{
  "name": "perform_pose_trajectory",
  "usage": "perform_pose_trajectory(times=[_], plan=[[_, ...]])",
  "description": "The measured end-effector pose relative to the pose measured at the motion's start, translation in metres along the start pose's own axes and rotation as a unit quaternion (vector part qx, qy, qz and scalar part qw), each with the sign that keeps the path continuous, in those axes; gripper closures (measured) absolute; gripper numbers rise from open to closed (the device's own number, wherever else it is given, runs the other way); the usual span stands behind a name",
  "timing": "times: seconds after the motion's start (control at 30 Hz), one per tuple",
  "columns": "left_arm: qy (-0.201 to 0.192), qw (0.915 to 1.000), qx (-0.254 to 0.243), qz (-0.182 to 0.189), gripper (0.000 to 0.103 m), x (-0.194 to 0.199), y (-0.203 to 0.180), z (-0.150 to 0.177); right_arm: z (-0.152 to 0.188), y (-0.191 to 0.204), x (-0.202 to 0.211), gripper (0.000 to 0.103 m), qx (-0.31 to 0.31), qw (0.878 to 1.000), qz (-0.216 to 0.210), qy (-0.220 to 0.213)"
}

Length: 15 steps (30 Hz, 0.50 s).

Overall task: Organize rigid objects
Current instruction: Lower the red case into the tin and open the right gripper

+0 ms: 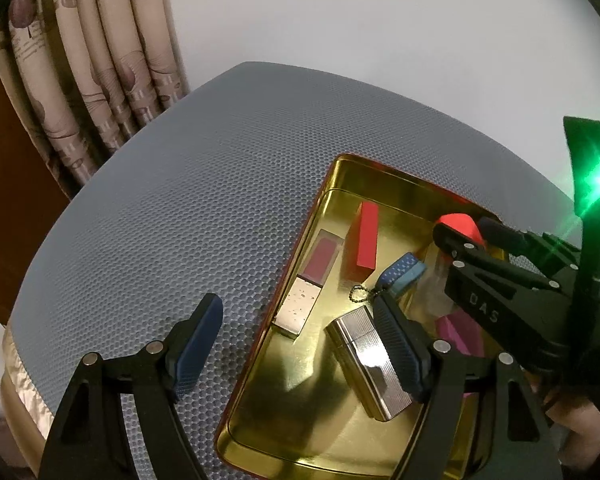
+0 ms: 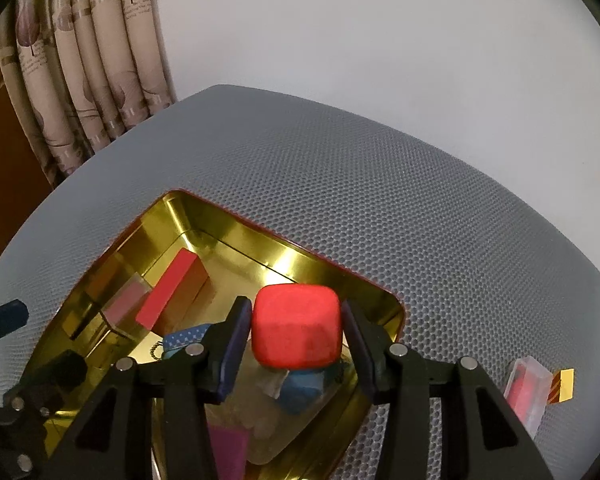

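Ok, snapshot:
R gripper (image 2: 296,334): clamped on red cube (image 2: 296,326), one pad each side, centre of R wrist frame. Cube held above the far right corner of gold tin (image 2: 236,236), clear of the stuff under it. In L wrist view the same gripper (image 1: 462,226) comes in from right edge w/ cube tip (image 1: 460,226) showing orange-red past the fingers.
L gripper (image 1: 296,328): jaws wide apart, holding nothing. Left finger (image 1: 198,340) over the grey mat (image 1: 180,180), right finger over the tin interior, overlapping the silver lighter (image 1: 370,364) in the frame; contact can't tell.
Tin: open, gold inside, red outer rim, sits on mat, lower centre/right of L wrist frame.
Tin contents: red block (image 1: 367,236) upper centre of the tin; clear case w/ pink insert (image 1: 322,258) left of it, silver-speckled end toward frame bottom; silver ribbed lighter lower centre; blue dotted piece (image 1: 402,276) w/ ball chain (image 1: 360,294) just beside the right finger; pink block (image 1: 458,334) at right, partly hidden by R gripper.
Under cube (R wrist): blue piece (image 2: 304,388) and smth whitish, too blurred to ID.
Outside tin: clear case w/ red inside (image 2: 526,390) on mat, lower right of R wrist frame, small gold striped piece (image 2: 562,384) touching/just beside it.
Bg: patterned curtain (image 1: 100,60) upper left, white wall (image 1: 380,20) upper right.
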<state>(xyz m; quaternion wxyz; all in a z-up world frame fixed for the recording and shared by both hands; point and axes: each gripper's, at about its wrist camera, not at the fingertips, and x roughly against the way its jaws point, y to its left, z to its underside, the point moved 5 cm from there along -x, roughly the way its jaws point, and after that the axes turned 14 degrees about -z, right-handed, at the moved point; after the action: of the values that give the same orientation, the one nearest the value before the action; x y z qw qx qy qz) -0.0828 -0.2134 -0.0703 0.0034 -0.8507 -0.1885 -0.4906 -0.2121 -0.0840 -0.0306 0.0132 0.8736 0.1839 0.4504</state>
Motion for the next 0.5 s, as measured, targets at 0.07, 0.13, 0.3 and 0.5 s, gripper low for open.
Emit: perform_pose_trajectory(times=[0.07,0.13,0.3,0.5], plan=[[0.0,1.0,-0.001,0.0,0.028,-0.001,-0.004,0.001,0.001,0.001,0.004,0.053,0.005,1.0,0.002,-0.002],[0.0,1.0,-0.001,0.0,0.028,-0.003,-0.007,0.001,0.001,0.002,0.007,0.052,0.007,1.0,0.0,-0.005],[0.001,1.0,-0.002,-0.001,0.027,-0.004,-0.012,0.001,0.003,0.002,0.026,0.051,0.0,1.0,-0.007,-0.021],[0.003,1.0,-0.004,0.001,0.027,-0.005,-0.012,0.002,0.015,-0.011,0.057,0.05,-0.011,0.999,-0.006,-0.041]])
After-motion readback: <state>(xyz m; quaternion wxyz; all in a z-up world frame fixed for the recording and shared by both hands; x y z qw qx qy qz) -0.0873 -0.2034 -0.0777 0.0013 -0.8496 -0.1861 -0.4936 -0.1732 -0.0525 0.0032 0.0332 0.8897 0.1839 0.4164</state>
